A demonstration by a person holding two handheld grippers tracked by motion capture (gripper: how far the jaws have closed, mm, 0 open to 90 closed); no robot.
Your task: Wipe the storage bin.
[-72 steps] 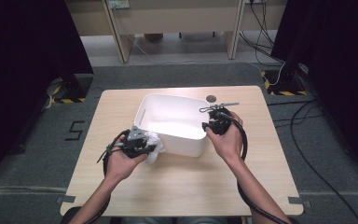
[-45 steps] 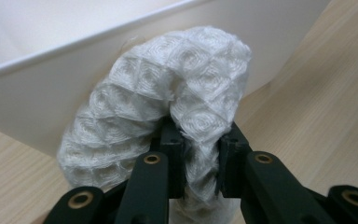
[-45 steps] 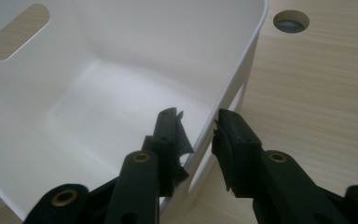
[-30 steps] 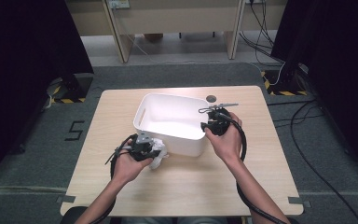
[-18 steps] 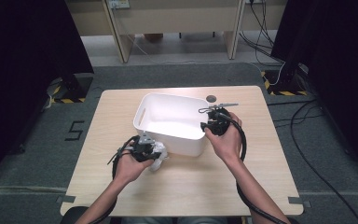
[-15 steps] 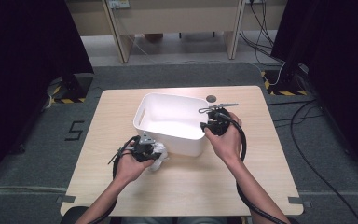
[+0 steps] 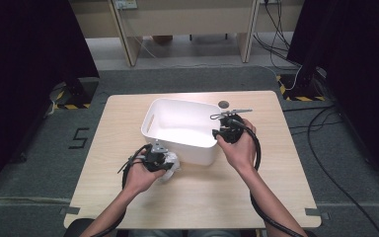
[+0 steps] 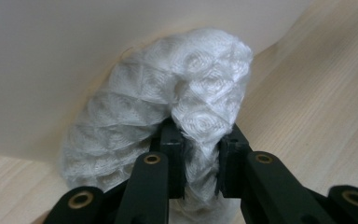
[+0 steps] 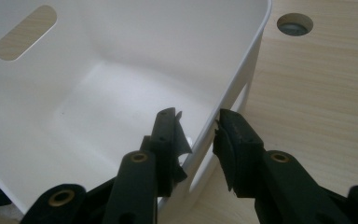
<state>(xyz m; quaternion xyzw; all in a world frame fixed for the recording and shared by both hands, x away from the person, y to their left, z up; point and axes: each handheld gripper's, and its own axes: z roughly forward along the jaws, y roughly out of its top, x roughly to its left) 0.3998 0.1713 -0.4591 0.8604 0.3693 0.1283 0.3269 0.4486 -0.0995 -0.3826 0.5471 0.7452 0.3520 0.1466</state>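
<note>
A white plastic bin (image 7: 182, 148) stands mid-table. My left gripper (image 7: 159, 159) is low at the bin's near-left corner, shut on a crumpled white waffle-textured cloth (image 7: 171, 166). In the left gripper view the cloth (image 8: 186, 102) bulges up between the jaws of the left gripper (image 8: 200, 161), against the bin's outer wall (image 8: 51, 56). My right gripper (image 7: 226, 132) sits on the bin's right rim. In the right gripper view the right gripper (image 9: 196, 133) straddles the bin's wall (image 9: 242, 60), one jaw inside and one outside, clamped on it.
The bin's inside looks bare, with a handle slot (image 9: 25, 31) in the far wall. A round cable hole (image 7: 223, 104) lies in the wooden table (image 7: 276, 197) just behind the right hand. Dark floor and cables surround the table.
My left hand has carried the cloth a little to the right and nearer, along the bin's front wall. The right hand and the bin have stayed put.
</note>
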